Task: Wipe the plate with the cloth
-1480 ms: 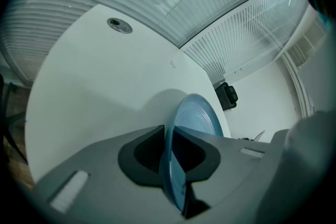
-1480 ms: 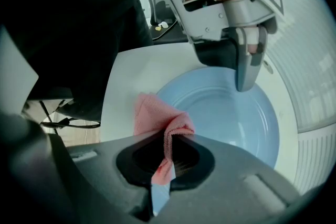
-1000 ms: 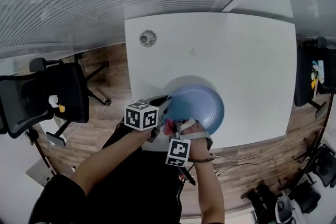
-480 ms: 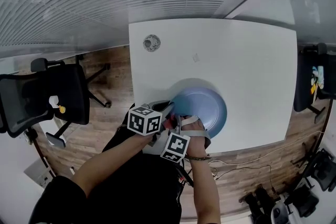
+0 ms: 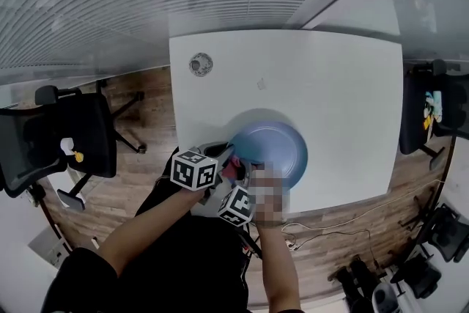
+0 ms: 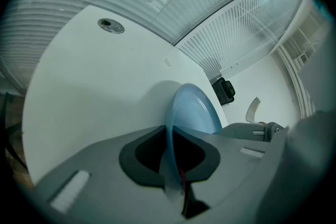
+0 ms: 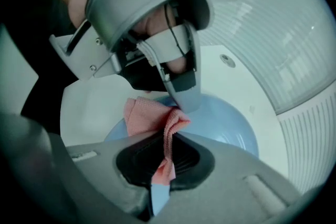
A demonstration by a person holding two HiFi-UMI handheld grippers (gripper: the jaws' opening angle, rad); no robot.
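The blue plate [image 5: 275, 149] sits over the near part of the white table [image 5: 337, 77], and I have it by its near-left rim: my left gripper [image 6: 170, 161] has just been closing, and its jaws are clenched on that thin edge, which runs straight up between them. The pink cloth [image 7: 149, 114] is bunched against the plate's face just beside that grip. My right gripper [image 7: 165, 159] points steeply down with its jaws pinched tight on a fold of it. From above, both grippers crowd the plate's near-left side, marker cubes almost touching. Further out there's a round metal grommet [image 5: 201, 64] at the table's far-left corner, and a black office chair [image 5: 69, 143] on the wood floor [image 5: 150, 124] to the left.
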